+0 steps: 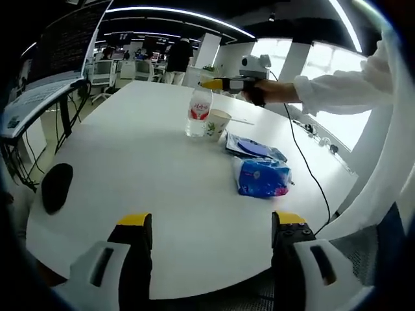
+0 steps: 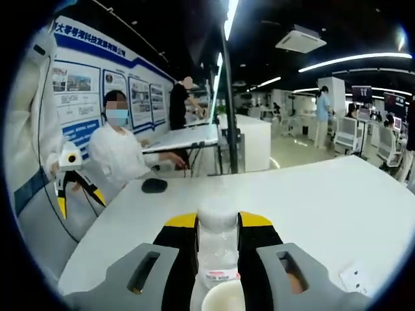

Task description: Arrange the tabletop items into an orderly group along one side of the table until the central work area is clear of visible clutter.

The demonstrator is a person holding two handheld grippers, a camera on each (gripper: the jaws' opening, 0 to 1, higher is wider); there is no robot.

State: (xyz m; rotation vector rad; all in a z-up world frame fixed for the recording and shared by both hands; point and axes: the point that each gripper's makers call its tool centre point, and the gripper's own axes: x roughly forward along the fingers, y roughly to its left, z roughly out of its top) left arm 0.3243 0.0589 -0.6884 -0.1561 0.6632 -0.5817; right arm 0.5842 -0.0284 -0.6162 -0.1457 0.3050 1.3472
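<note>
My right gripper (image 2: pixel 217 223) has its fingers (image 2: pixel 178 240) set on either side of the water bottle (image 2: pixel 216 249), around the neck just under the white cap; they look close against it, though I cannot tell whether they are truly clamped. The left gripper (image 1: pixel 211 223) hangs empty with its fingers spread over the near edge of the surface (image 1: pixel 142 175).

From the left gripper view, the bottle (image 1: pixel 198 111) stands upright near the middle of the surface, touching or just beside a paper cup (image 1: pixel 217 124). A dark blue pouch (image 1: pixel 253 148) and a blue tissue pack (image 1: pixel 262 176) lie further toward the right edge, and a black mouse (image 1: pixel 56 186) sits well apart at the left.

To do this well, I judge I should grip firmly below the cap, lift straight up so the cup is not knocked, and keep the bottle upright while carrying it toward the pouch and tissues.
</note>
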